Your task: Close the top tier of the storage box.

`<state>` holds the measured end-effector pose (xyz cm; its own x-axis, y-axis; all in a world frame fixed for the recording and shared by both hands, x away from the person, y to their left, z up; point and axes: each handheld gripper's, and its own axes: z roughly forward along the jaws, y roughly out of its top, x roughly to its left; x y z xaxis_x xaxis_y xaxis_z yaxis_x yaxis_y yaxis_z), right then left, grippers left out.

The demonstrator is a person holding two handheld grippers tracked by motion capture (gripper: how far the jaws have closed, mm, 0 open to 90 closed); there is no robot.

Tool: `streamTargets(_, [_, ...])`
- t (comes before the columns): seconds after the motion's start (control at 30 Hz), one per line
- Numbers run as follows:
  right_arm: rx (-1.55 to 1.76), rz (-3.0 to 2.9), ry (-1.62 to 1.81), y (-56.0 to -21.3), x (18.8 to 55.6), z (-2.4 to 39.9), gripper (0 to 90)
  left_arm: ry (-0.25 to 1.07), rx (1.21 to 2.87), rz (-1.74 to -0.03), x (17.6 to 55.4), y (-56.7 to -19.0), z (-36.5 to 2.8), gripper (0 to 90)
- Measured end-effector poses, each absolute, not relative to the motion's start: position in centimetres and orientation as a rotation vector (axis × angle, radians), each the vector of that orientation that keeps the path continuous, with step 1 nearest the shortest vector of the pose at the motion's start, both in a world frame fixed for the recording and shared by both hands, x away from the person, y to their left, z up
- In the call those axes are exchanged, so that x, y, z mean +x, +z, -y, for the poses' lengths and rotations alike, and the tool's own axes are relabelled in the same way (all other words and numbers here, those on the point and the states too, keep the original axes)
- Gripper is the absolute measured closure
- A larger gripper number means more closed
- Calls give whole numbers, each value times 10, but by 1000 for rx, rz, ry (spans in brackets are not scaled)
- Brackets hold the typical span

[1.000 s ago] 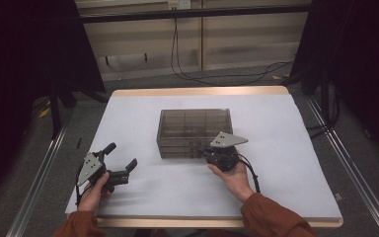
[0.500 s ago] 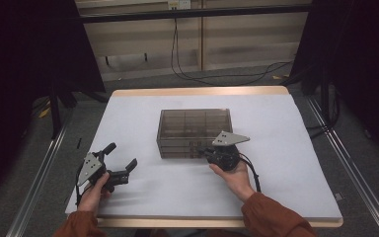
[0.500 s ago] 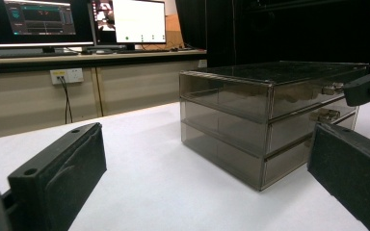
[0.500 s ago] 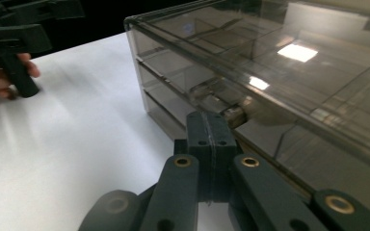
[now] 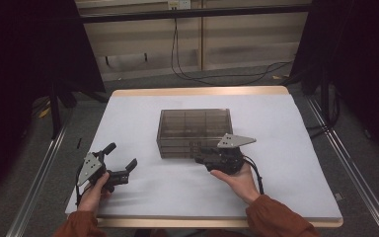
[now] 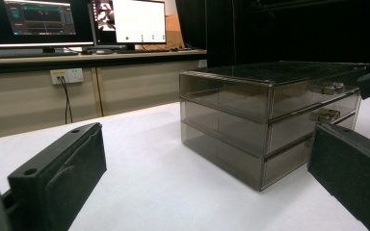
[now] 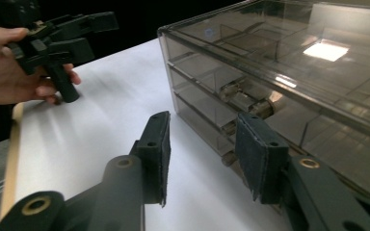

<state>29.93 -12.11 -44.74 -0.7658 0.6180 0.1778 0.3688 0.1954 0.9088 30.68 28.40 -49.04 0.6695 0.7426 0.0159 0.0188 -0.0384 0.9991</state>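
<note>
Nothing has shifted since earlier. The right gripper, jaws parted and empty, sits at the drawer box's 6 o'clock face; the left gripper, wide open and empty, rests at 8 o'clock amid bare table.

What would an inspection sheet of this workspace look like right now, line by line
Surface: white table, wooden edge at the far side.
Job's things: smoky clear drawer box, three drawers, all shut, metal handles.
Clutter: nothing seen.
Grippers: left gripper open, held low near the table's front left, apart from the box; right gripper open, jaws at the drawer fronts, contact unclear.
Cables: black cable trails from the right gripper; wires on the floor behind.
Surroundings: monitors on a desk, dark curtains, floor rails.
</note>
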Motion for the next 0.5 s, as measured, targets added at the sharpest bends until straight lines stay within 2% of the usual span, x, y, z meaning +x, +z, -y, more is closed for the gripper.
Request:
streamTargets(0.3, [974, -2206, 1587, -441, 291, 134, 345, 660, 1521, -656, 307, -490, -285, 0])
streamTargets(0.5, [994, -2185, 1570, -438, 282, 148, 276, 661, 1520, -655, 307, -490, -285, 0])
